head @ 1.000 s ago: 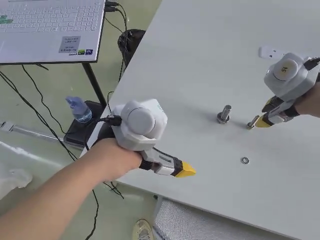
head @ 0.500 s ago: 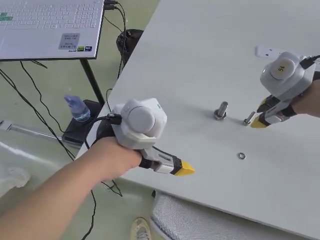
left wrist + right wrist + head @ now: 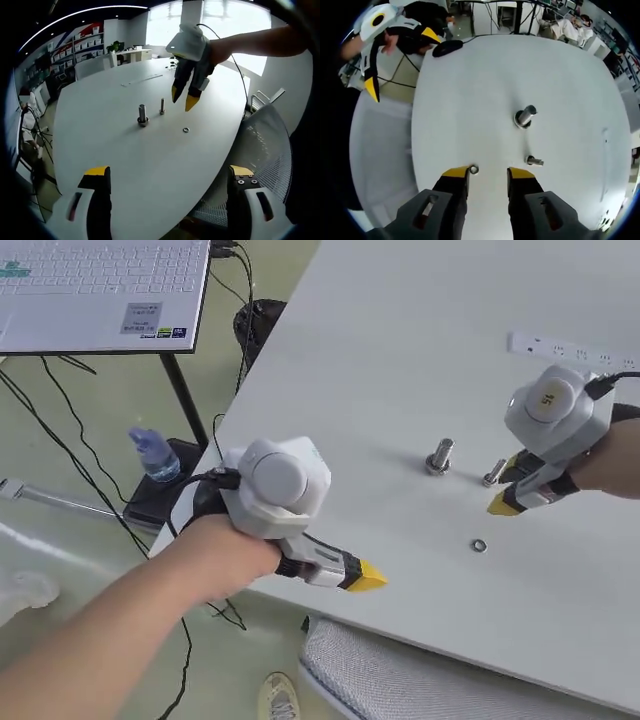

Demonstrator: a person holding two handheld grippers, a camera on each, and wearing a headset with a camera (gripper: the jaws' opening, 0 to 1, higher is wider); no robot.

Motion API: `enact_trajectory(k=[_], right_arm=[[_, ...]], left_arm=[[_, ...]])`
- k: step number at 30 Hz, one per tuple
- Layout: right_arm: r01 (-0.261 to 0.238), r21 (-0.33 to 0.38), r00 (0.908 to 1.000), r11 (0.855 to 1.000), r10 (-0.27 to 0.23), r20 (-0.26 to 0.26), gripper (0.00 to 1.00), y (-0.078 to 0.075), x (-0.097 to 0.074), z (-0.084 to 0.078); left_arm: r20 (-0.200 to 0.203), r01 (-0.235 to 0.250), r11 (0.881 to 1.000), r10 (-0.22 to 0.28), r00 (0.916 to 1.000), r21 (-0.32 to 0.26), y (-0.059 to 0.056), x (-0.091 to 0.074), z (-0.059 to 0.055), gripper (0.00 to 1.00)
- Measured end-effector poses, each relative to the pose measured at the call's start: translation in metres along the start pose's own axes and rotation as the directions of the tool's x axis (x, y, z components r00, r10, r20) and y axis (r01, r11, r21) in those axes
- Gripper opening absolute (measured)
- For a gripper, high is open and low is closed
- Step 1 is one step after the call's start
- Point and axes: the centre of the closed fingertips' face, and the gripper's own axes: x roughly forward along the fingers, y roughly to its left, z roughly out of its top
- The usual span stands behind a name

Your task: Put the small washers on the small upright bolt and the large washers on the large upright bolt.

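Two bolts stand upright on the white table (image 3: 400, 330): a large bolt (image 3: 438, 456) (image 3: 143, 114) (image 3: 525, 116) with a wider base, and a small bolt (image 3: 493, 473) (image 3: 162, 106) (image 3: 534, 160) to its right. A single small washer (image 3: 479, 545) (image 3: 186, 130) (image 3: 473, 169) lies flat nearer the table's front edge. My right gripper (image 3: 505, 502) (image 3: 183, 100) (image 3: 488, 172) hovers open just above the table, between the small bolt and the washer, holding nothing. In its own view the washer sits just inside its left fingertip. My left gripper (image 3: 362, 578) (image 3: 169, 172) (image 3: 400, 60) is held wide open and empty at the table's near-left edge.
A white power strip (image 3: 570, 348) lies at the back right of the table. Off the table's left edge are a laptop (image 3: 100, 290) on a stand, cables and a spray bottle (image 3: 150, 455) on the floor. A mesh chair (image 3: 400, 680) sits below the front edge.
My right gripper has drawn back from beside the small bolt towards the lone washer. The left gripper has stayed where it was.
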Motion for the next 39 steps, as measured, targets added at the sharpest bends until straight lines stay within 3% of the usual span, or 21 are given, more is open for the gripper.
enact_trajectory(k=[9, 30, 39], right_arm=[[0.011, 0.013, 0.9999, 1.0, -0.011, 0.012, 0.3, 0.011, 0.002, -0.005], [0.016, 0.033, 0.9999, 0.999, -0.016, 0.002, 0.3, 0.025, 0.034, -0.027], [0.032, 0.046, 0.9995, 0.998, -0.033, 0.002, 0.3, 0.026, 0.047, -0.029]], left_arm=[[0.001, -0.003, 1.0, 0.003, 1.0, -0.008, -0.003, 0.001, -0.002, 0.97], [0.002, -0.004, 1.0, 0.004, 1.0, 0.005, -0.004, 0.003, 0.003, 0.96], [-0.007, 0.003, 1.0, -0.003, 1.0, 0.008, -0.004, 0.002, 0.002, 0.96]])
